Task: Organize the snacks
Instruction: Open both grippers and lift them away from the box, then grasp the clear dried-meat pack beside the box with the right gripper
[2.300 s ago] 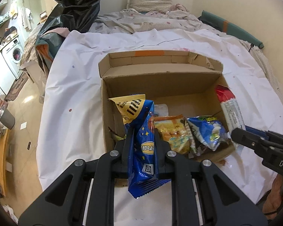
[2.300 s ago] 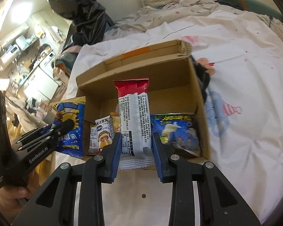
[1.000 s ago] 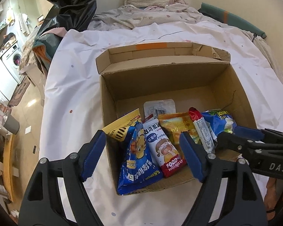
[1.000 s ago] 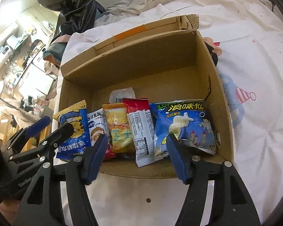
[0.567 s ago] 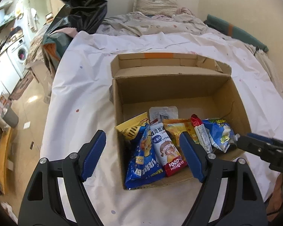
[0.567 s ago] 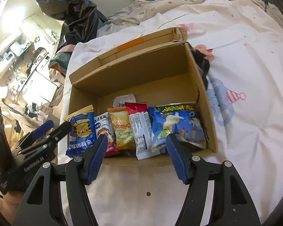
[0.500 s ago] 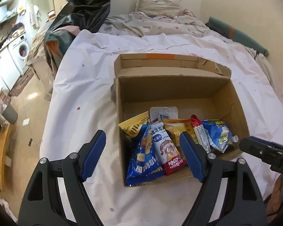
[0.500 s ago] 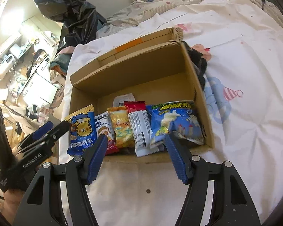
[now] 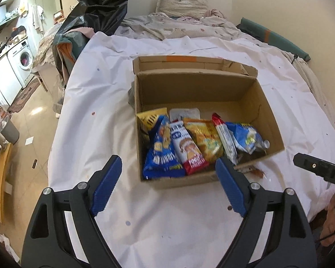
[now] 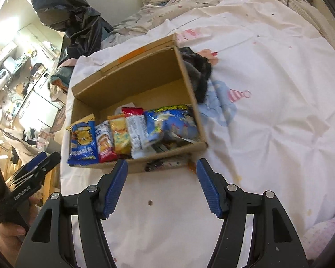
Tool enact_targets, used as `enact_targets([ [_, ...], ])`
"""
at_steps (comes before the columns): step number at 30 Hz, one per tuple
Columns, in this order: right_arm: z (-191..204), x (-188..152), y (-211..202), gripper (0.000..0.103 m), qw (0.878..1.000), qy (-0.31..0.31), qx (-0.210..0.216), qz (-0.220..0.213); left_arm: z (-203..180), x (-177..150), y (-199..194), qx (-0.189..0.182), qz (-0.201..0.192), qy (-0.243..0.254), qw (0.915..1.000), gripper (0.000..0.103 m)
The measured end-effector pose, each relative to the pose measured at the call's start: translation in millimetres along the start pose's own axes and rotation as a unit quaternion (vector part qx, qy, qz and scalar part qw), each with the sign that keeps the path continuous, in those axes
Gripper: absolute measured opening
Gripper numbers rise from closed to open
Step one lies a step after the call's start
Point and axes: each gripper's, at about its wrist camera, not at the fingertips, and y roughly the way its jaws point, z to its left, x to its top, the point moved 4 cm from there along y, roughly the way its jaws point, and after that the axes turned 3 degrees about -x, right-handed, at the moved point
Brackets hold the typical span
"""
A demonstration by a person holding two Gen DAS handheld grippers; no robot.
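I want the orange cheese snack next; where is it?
In the left wrist view, the orange snack bag stands mid-row inside the cardboard box, between the red-and-white pack and the red-topped white pack.

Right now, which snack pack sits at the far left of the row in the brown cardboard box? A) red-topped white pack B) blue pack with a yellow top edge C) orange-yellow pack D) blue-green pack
B: in the left wrist view the blue pack with a yellow top edge lies against the left wall of the brown cardboard box, with the other packs to its right.
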Motion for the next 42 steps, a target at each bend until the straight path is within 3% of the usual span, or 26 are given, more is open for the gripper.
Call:
enact_targets([
  [9, -25.4, -12.2, -2.5, 0.068, 1.0, 0.022, 0.006, 0.019, -29.5, -25.4, 8.9, -0.044, 0.05, 0.025, 0.9974, 0.084],
  [13, -36.1, -12.5, -1.6, 0.079, 0.998, 0.049, 0.013, 0.023, -33.4, -34.5, 18.4, -0.045, 0.071, 0.013, 0.9964, 0.084],
  [17, -45.3, -11.9, 4.9, 0.089, 0.993, 0.099, 0.055, 0.042, -27.9, -42.9, 26.6, -0.038, 0.086, -0.01, 0.9955, 0.084],
  [21, -44.5, -12.3, 20.6, 0.096, 0.994, 0.095, 0.028, 0.054, -20.6, -45.9, 33.3, -0.023, 0.1, -0.023, 0.9945, 0.084],
  [30, -14.6, -14.3, 89.1, 0.096, 0.993, 0.02, -0.041, 0.109, -15.8, -40.1, 37.2, -0.035, 0.108, -0.049, 0.9923, 0.084],
  [34, -1.5, -3.8, 113.2, 0.096, 0.992, -0.001, -0.076, 0.097, -12.7, -38.4, 36.3, -0.036, 0.107, -0.051, 0.9923, 0.084],
  [42, 18.4, -12.6, 161.5, 0.095, 0.981, -0.075, -0.131, 0.12, -4.7, -37.8, 38.6, -0.045, 0.119, -0.071, 0.9894, 0.084],
])
